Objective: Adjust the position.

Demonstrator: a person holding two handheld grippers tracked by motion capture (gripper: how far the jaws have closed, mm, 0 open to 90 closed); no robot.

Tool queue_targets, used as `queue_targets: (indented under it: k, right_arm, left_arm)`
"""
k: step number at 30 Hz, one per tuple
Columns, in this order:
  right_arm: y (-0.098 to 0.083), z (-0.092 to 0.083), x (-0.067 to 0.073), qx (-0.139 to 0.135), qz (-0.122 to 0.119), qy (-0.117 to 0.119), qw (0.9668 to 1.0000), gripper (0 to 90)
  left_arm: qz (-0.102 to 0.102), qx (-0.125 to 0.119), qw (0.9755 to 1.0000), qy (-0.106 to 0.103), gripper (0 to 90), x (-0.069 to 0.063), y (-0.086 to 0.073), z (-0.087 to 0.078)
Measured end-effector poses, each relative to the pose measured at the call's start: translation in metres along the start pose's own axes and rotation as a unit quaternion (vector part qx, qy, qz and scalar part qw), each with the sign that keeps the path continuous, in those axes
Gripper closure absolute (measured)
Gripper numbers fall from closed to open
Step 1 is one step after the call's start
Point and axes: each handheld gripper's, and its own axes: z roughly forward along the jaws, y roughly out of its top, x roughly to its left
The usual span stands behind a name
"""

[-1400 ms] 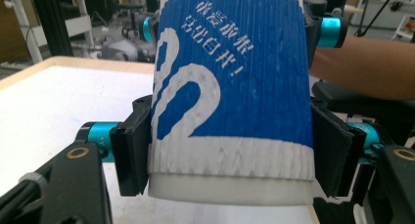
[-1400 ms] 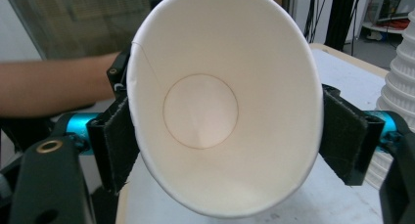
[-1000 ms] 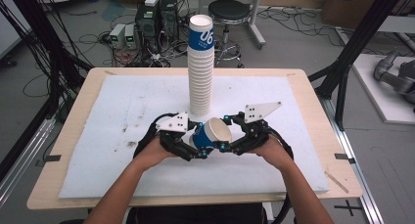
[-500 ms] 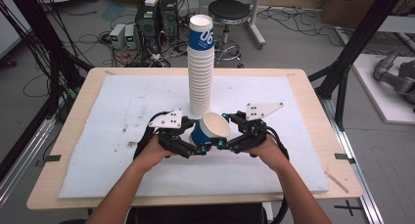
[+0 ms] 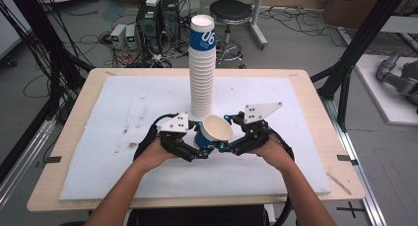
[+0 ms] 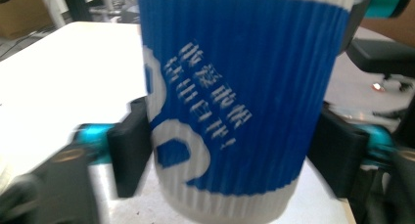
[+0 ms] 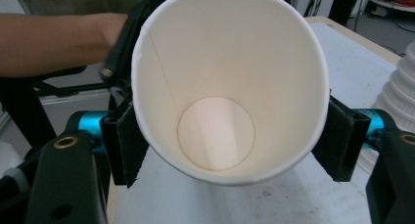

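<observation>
A blue ribbed paper cup (image 5: 213, 132) with a white inside hangs tilted just above the mat, in front of the tall cup stack (image 5: 202, 73). My left gripper (image 5: 199, 138) holds it from the left; in the left gripper view both pads (image 6: 129, 155) press the cup's (image 6: 235, 101) blue sleeve. My right gripper (image 5: 223, 132) comes from the right, and its jaws have just been closing with the cup between them. In the right gripper view its pads (image 7: 125, 141) touch both sides of the cup (image 7: 230, 87) near the open mouth.
A white mat (image 5: 123, 112) covers the wooden table (image 5: 305, 88). The stack of cups (image 7: 403, 87) stands close behind the grippers. Black frame posts, cables, a stool (image 5: 231, 11) and computer boxes stand on the floor beyond the far edge.
The right gripper's jaws have drawn in on the cup's mouth. Both hands and the cup have kept their place in front of the stack.
</observation>
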Motion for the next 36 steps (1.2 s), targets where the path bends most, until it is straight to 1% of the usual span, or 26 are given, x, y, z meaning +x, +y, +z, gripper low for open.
queue_targets:
  k: [1, 2, 3, 4, 5, 6, 8, 9, 12, 13, 16, 17, 18, 19, 20, 21, 24, 25, 26, 27, 29, 30, 32, 34, 35, 36]
  right_arm:
    - [0.0, 0.0, 0.002, 0.005, 0.005, 0.001, 1.0, 25.4]
    - [0.0, 0.001, 0.001, -0.003, 0.002, -0.002, 1.0, 24.1]
    - [0.0, 0.0, 0.001, -0.005, 0.011, -0.001, 0.9999, 22.2]
    - [-0.001, 0.001, 0.001, -0.022, 0.022, -0.002, 0.9995, 20.8]
    - [-0.001, 0.0, 0.001, -0.068, 0.042, -0.011, 0.9967, 16.4]
    - [-0.001, 0.0, 0.001, -0.068, 0.042, -0.011, 0.9967, 16.4]
    - [0.0, -0.004, 0.001, -0.109, 0.055, -0.017, 0.9923, 16.4]
    - [0.0, -0.005, 0.001, -0.12, 0.062, -0.02, 0.9906, 16.3]
    - [-0.001, -0.006, -0.001, -0.105, 0.056, -0.026, 0.9926, 15.0]
    - [-0.001, -0.003, 0.0, -0.099, 0.057, -0.022, 0.9933, 15.0]
    - [-0.001, 0.0, 0.0, -0.095, 0.053, -0.017, 0.9939, 15.1]
    - [-0.001, 0.001, 0.0, -0.093, 0.055, -0.012, 0.9941, 15.9]
    - [-0.002, 0.002, 0.0, -0.09, 0.052, -0.007, 0.9946, 20.4]
    - [-0.001, 0.002, 0.0, -0.088, 0.048, -0.003, 0.995, 20.8]
    - [-0.001, 0.003, 0.001, -0.086, 0.043, -0.005, 0.9954, 21.0]
    - [-0.001, 0.004, 0.001, -0.087, 0.041, -0.006, 0.9954, 20.9]
    - [-0.001, 0.005, 0.001, -0.091, 0.051, -0.009, 0.9945, 18.7]
    - [-0.002, 0.006, 0.001, -0.087, 0.048, -0.008, 0.995, 18.8]
    - [-0.002, 0.008, 0.002, -0.082, 0.048, -0.004, 0.9955, 22.0]
    - [-0.002, 0.008, 0.002, -0.082, 0.045, -0.002, 0.9956, 22.9]
    - [-0.002, 0.007, 0.002, -0.074, 0.036, -0.013, 0.9965, 25.1]
    - [-0.002, 0.007, 0.002, -0.074, 0.036, -0.013, 0.9965, 25.1]
    - [-0.002, 0.005, 0.002, -0.07, 0.029, -0.034, 0.9965, 25.1]
    - [-0.002, 0.001, 0.0, -0.07, 0.027, -0.05, 0.9959, 25.1]
    - [-0.002, -0.004, 0.0, -0.059, 0.017, -0.079, 0.995, 24.9]
    - [-0.002, -0.004, 0.0, -0.059, 0.017, -0.079, 0.995, 24.9]
  left_arm:
    - [-0.002, -0.003, 1.0, 0.001, 28.2, 0.0, 0.0, 0.001]
    - [-0.004, -0.006, 1.0, 0.0, 28.4, 0.001, 0.0, 0.001]
    - [-0.009, -0.013, 0.9999, 0.002, 28.5, 0.001, 0.0, 0.001]
    - [-0.019, -0.025, 0.9995, -0.002, 28.7, 0.001, -0.001, 0.001]
    - [-0.028, -0.035, 0.999, -0.004, 28.8, 0.002, -0.002, 0.001]
    - [-0.037, -0.05, 0.9981, -0.004, 28.8, 0.003, -0.003, 0.001]
    - [-0.047, -0.071, 0.9964, 0.002, 28.8, 0.005, -0.005, -0.002]
    - [-0.049, -0.08, 0.9956, 0.007, 28.8, 0.005, -0.005, -0.003]
    - [-0.043, -0.081, 0.9958, 0.007, 28.8, 0.005, -0.005, -0.004]
    - [-0.039, -0.08, 0.996, 0.007, 28.7, 0.004, -0.005, -0.003]
    - [-0.035, -0.075, 0.9966, 0.004, 28.7, 0.003, -0.005, 0.0]
    - [-0.033, -0.07, 0.997, 0.004, 28.6, 0.002, -0.005, 0.0]
    - [-0.032, -0.067, 0.9973, 0.005, 28.5, 0.002, -0.005, 0.001]
    - [-0.031, -0.065, 0.9974, 0.005, 28.6, 0.002, -0.005, 0.002]
    - [-0.03, -0.064, 0.9975, 0.006, 28.6, 0.002, -0.005, 0.002]
    - [-0.031, -0.066, 0.9973, 0.006, 28.7, 0.002, -0.005, 0.002]
    - [-0.029, -0.072, 0.997, 0.005, 28.7, 0.001, -0.004, 0.002]
    - [-0.028, -0.071, 0.9971, 0.004, 28.6, 0.0, -0.003, 0.004]
    - [-0.027, -0.07, 0.9972, 0.004, 28.6, 0.0, -0.003, 0.004]
    - [-0.028, -0.069, 0.9972, 0.007, 28.5, -0.001, -0.003, 0.005]
    - [-0.031, -0.068, 0.9971, 0.015, 27.0, 0.0, -0.005, 0.005]
    - [-0.033, -0.061, 0.9973, 0.024, 27.0, 0.0, -0.005, 0.006]
    - [-0.042, -0.042, 0.9973, 0.042, 18.4, 0.001, -0.008, 0.006]
    - [-0.041, -0.035, 0.9969, 0.057, 17.8, 0.001, -0.012, 0.002]
    - [-0.043, -0.035, 0.9964, 0.064, 17.7, 0.002, -0.014, -0.001]
    - [-0.047, -0.036, 0.9957, 0.071, 17.7, 0.003, -0.017, -0.004]
